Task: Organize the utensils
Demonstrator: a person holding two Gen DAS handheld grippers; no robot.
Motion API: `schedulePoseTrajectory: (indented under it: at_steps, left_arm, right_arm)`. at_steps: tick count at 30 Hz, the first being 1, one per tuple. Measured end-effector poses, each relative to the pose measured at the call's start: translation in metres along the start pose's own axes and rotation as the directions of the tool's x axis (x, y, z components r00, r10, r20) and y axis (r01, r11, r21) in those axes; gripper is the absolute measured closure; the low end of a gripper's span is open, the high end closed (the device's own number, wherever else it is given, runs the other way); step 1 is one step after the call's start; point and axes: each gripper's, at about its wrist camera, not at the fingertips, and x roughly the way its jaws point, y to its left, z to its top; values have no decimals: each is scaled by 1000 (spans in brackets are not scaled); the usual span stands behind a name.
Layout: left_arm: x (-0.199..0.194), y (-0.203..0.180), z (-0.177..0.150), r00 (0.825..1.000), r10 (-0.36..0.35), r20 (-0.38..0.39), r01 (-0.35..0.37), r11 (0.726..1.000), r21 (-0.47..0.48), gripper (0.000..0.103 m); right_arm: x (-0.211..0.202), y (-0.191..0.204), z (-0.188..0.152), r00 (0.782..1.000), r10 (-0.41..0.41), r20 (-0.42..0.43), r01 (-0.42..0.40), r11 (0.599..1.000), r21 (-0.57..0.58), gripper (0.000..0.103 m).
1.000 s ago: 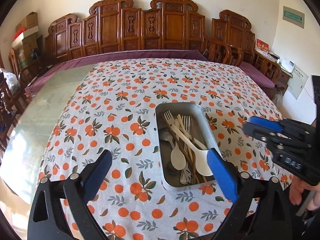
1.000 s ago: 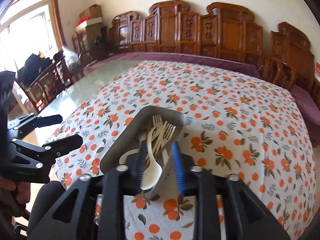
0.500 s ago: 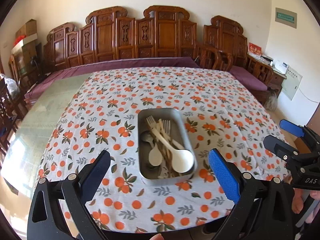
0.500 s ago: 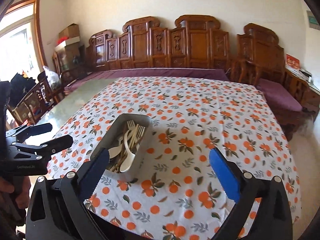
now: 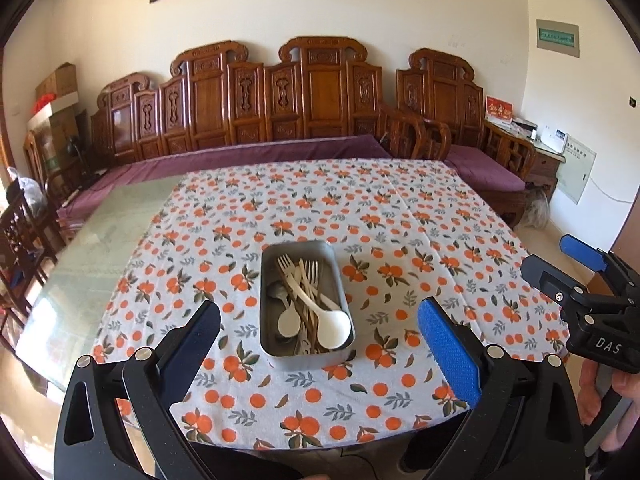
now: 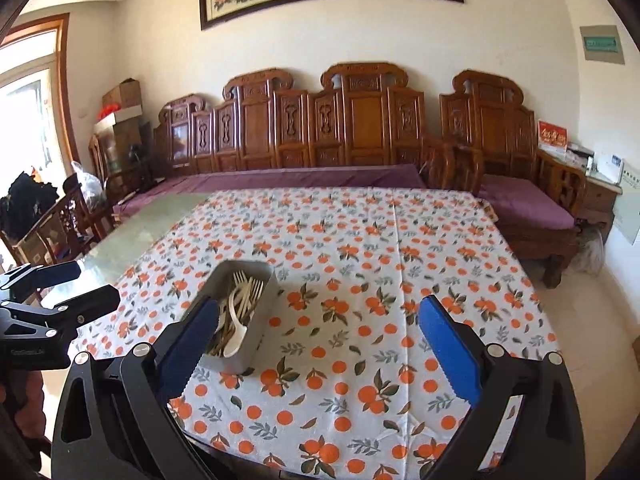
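So both grippers, left gripper (image 5: 316,344) and right gripper (image 6: 320,344), are hanging wide open, empty; tray (image 5: 269,334) sitting ahead holding all utensils (image 5: 308,304). Looks finished.

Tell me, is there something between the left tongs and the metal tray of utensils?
Nothing visible. The left tongs stand open above the near table edge, and only bare orange-print tablecloth lies before the metal tray holding forks and spoons.
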Motion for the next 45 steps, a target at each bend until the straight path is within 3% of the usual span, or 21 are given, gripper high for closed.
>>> schedulePoseTrajectory:
  at_steps: [12, 20, 45]
  left_arm:
    - [-58, -14, 21, 989, 20, 144, -21, 1000, 6, 8]
    - [-80, -12, 23, 976, 39, 212, -37, 999, -14, 8]
    - [-79, -11, 20, 976, 36, 214, -32, 999, -23, 8]
  right_arm:
    - [-62, 10, 32, 988, 8, 155, -4, 1000, -24, 2]
    - [-81, 14, 37, 979, -5, 202, 11, 999, -33, 2]
    - [-79, 13, 35, 979, -13, 202, 17, 1000, -18, 2]
